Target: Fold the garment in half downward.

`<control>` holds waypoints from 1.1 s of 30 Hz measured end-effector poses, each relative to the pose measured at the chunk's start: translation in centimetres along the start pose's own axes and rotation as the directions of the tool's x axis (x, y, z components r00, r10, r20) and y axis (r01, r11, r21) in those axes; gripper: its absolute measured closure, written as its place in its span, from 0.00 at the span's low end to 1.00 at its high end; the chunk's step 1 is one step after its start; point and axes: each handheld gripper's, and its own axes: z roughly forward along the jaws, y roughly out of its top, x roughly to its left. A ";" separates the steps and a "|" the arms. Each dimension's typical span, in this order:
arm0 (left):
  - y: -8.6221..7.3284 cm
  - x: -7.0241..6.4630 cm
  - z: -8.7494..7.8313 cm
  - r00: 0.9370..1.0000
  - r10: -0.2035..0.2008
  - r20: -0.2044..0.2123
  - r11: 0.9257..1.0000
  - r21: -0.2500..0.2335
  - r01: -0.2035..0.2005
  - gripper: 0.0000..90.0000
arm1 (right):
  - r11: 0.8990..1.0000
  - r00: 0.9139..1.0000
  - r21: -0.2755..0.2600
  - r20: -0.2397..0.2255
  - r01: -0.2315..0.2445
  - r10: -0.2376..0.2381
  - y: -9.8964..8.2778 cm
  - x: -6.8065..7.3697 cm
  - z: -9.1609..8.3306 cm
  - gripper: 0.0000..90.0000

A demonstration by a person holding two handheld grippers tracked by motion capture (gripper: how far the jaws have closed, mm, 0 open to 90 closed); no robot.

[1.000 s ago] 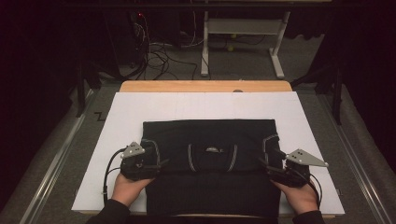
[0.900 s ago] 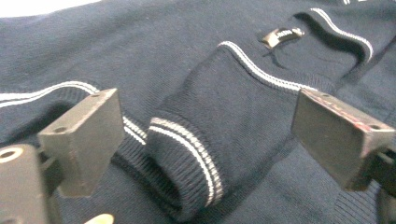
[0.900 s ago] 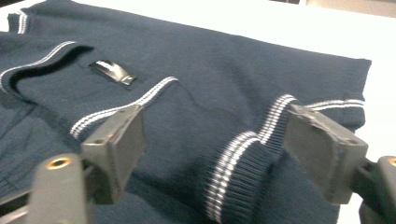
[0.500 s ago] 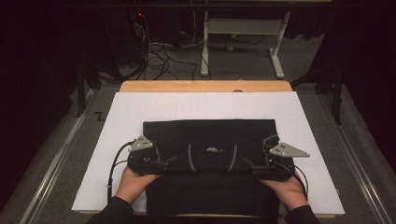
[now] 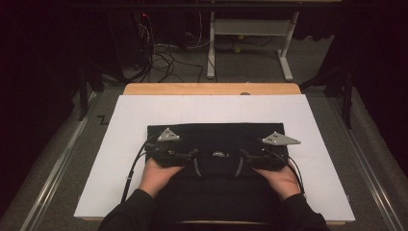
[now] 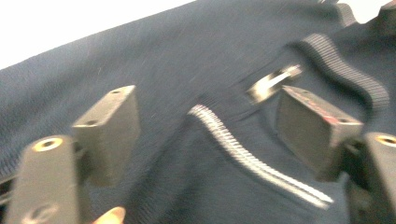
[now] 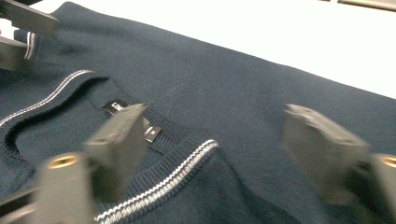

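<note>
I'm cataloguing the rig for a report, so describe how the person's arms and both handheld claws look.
The left claw and right claw are black handheld units, each topped by a grey three-cornered plate and trailing a thin black cable. Each has two blocky black jaws with brass-coloured screw inserts. The person wears dark long sleeves; the hands are bare.

Both forearms reach in from the near edge; the left gripper and right gripper face each other (jaws apart, just been closing), level.

The black neck label inside the sweater carries white lettering too blurred to read.
</note>
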 end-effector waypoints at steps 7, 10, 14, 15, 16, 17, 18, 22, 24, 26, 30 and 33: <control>-0.5 0.4 2.1 1.000 -0.016 -0.009 0.992 0.126 0.017 0.43 | 0.990 0.999 0.140 0.037 -0.004 -0.001 -0.7 0.2 2.2 0.54; -0.5 0.1 2.2 1.000 0.003 -0.024 0.992 0.127 0.001 0.51 | 0.982 0.999 0.189 0.035 -0.003 -0.003 -1.1 0.1 3.0 0.45; -0.7 -0.4 2.2 0.999 0.036 -0.016 0.992 0.125 -0.034 0.66 | 0.980 1.000 0.201 0.021 0.001 -0.005 -1.3 0.3 3.2 0.55; -0.8 -0.4 2.2 0.999 0.035 -0.007 0.992 0.121 -0.034 0.69 | 0.981 1.000 0.196 0.008 0.006 -0.007 -1.3 0.3 3.2 0.62; -0.9 -0.4 2.2 1.000 0.028 -0.003 0.993 0.114 -0.027 0.74 | 0.982 1.000 0.188 0.004 0.012 -0.013 -1.4 0.4 3.1 0.72; -0.9 -0.4 2.1 1.000 0.023 0.000 0.994 0.108 -0.023 0.77 | 0.983 1.000 0.182 0.002 0.025 -0.026 -1.4 0.6 3.1 0.77; -1.0 -0.5 2.0 1.000 0.025 0.004 0.994 0.105 -0.025 0.79 | 0.984 0.999 0.173 0.008 0.035 -0.037 -1.4 0.7 2.9 0.82; -0.9 -0.9 0.7 1.000 0.024 0.017 0.999 0.032 -0.024 0.82 | 0.990 0.998 0.125 0.010 0.059 -0.061 -1.4 1.1 2.2 0.87; -1.0 -1.4 0.0 0.999 0.040 0.017 0.999 -0.013 -0.039 0.82 | 0.992 0.997 0.098 0.016 0.078 -0.080 -1.4 1.3 1.7 0.87; -1.3 -1.9 -0.7 0.998 0.056 0.012 0.997 -0.049 -0.055 0.82 | 0.994 0.996 0.062 0.020 0.086 -0.088 -1.4 1.5 1.0 0.87; -2.3 -2.6 -2.0 0.997 0.072 0.029 0.993 -0.098 -0.069 0.82 | 0.995 0.995 0.010 0.010 0.100 -0.101 -1.7 2.1 -0.4 0.87; -3.7 -2.8 -3.0 0.995 0.067 0.073 0.988 -0.141 -0.056 0.82 | 0.991 0.992 -0.023 0.000 0.130 -0.130 -1.9 2.5 -1.4 0.87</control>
